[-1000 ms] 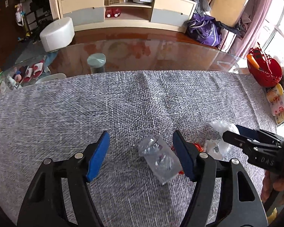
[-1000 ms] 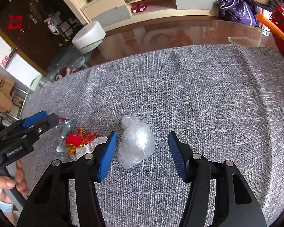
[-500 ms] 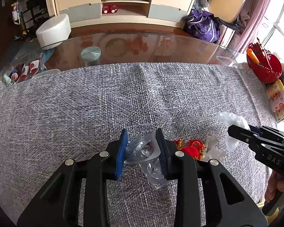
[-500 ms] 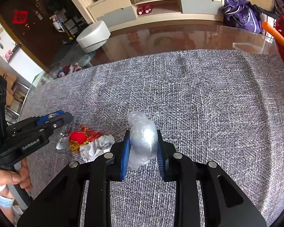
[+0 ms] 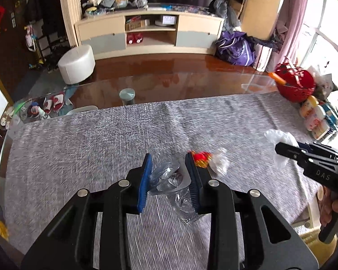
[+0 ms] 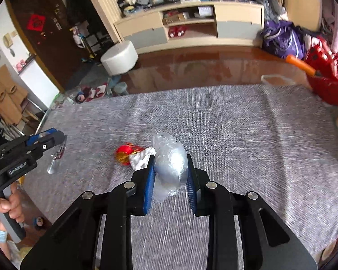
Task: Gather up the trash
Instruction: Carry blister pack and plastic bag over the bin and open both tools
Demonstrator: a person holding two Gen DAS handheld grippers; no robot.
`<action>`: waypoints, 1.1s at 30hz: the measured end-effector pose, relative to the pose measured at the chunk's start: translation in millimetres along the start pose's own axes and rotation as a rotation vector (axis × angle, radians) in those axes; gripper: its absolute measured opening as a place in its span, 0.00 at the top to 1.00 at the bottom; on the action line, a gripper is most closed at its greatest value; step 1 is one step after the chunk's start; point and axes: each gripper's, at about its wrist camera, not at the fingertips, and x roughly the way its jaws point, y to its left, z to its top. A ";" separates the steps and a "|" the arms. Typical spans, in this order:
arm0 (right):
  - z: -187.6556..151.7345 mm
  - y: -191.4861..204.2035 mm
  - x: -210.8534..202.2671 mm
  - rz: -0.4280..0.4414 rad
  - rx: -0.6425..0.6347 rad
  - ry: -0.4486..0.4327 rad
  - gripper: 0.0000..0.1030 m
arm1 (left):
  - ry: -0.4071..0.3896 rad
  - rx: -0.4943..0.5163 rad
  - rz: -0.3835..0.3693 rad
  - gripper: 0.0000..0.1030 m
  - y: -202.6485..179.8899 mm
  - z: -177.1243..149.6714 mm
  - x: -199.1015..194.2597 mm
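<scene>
The left wrist view shows the left gripper (image 5: 169,175) clamped on a crumpled clear blister pack (image 5: 166,176) at lower centre of the frame, the pack's tail hanging below the blue pads. That same view catches the right gripper (image 5: 281,150) from the side at the right edge, a white plastic wad (image 5: 278,138) at its tip. Only the right wrist view shows that grip head-on: the right gripper (image 6: 170,168) is closed on the crumpled plastic bag (image 6: 170,164) at centre frame, the film bulging between the pads. There the left gripper (image 6: 56,138) appears at the left edge, and the clear pack (image 6: 56,159) dangles beneath it.

Between the two grippers, on the table, lies a red and gold foil wrapper (image 5: 200,157) touching a crinkled white wrapper (image 5: 219,163).

A grey woven cloth (image 5: 101,139) covers the glass table (image 5: 191,81), which reflects the room at its far end. A red basket (image 5: 295,83) stands at the upper right. Beyond are a round white stool (image 5: 76,64) and a long beige cabinet (image 5: 148,33).
</scene>
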 end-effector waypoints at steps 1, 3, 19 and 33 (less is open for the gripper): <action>-2.7 2.5 -8.6 0.005 -0.003 -0.010 0.74 | -0.007 0.001 -0.001 0.72 -1.9 -4.0 -8.3; -10.7 7.9 -29.9 0.013 -0.017 -0.034 0.74 | -0.023 0.004 -0.005 0.72 -8.7 -15.4 -29.2; -110.0 45.2 -91.6 0.030 -0.104 -0.040 0.74 | -0.024 -0.002 -0.070 0.72 -47.3 -139.7 -94.5; -205.0 45.2 -58.7 0.061 -0.037 0.088 0.74 | 0.103 -0.065 -0.131 0.72 -63.5 -246.5 -73.0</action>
